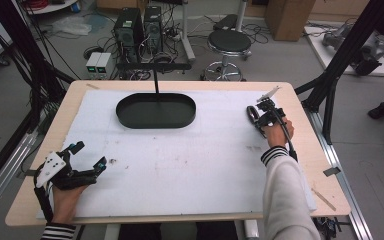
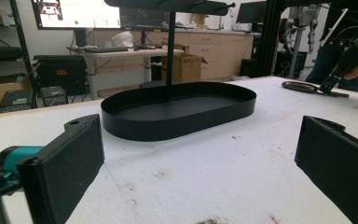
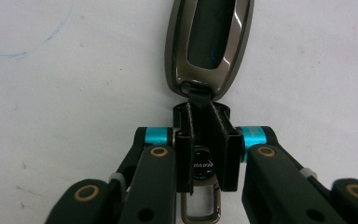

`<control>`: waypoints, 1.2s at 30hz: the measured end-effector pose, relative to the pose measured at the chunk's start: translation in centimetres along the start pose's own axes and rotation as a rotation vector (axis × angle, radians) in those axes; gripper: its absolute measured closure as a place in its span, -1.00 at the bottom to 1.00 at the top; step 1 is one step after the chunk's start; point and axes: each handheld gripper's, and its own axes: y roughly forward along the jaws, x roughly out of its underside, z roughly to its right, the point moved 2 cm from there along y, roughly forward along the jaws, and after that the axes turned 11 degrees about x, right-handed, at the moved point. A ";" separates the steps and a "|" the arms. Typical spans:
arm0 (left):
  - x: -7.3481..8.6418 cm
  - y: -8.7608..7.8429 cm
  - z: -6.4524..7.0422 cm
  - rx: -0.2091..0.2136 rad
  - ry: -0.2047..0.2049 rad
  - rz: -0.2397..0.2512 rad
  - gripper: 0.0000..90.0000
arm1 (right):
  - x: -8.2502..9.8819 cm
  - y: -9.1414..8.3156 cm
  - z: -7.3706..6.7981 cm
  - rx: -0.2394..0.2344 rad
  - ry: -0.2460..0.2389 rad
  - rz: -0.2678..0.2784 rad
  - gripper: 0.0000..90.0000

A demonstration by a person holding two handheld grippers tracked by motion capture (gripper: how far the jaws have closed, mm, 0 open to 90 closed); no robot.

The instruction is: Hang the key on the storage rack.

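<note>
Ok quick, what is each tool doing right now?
Left tool: open, holding nothing.
Right tool: closed on the strap of the car key.

In the right gripper view the key fob (image 3: 209, 44) runs off the top edge, so its far end is cut off. Its strap (image 3: 204, 140) is pinched between the right tongs (image 3: 207, 142), which cover its sides, and the metal clasp (image 3: 200, 210) below is cropped by the bottom edge. From the high view, the fob is too small to make out.

Grey floor (image 1: 280, 60), black stool (image 1: 229, 42), computer towers (image 1: 139, 25).
</note>
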 end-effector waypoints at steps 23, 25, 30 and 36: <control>0.0 -0.1 -0.3 0.005 -0.036 0.016 -0.96 | 0.0 -2.6 0.1 -0.114 -0.045 0.153 0.95; -0.1 -0.1 -0.4 0.011 -0.053 0.012 -0.96 | 0.1 -3.8 0.2 -0.136 -0.076 0.211 0.95; -0.3 -0.3 -0.7 0.034 -0.086 0.011 -0.96 | 0.6 -5.7 -0.2 -0.185 -0.116 0.274 0.95; -1.3 -0.3 -0.8 0.061 -0.092 0.019 -0.96 | 1.5 -8.2 -0.3 -0.267 -0.157 0.338 0.95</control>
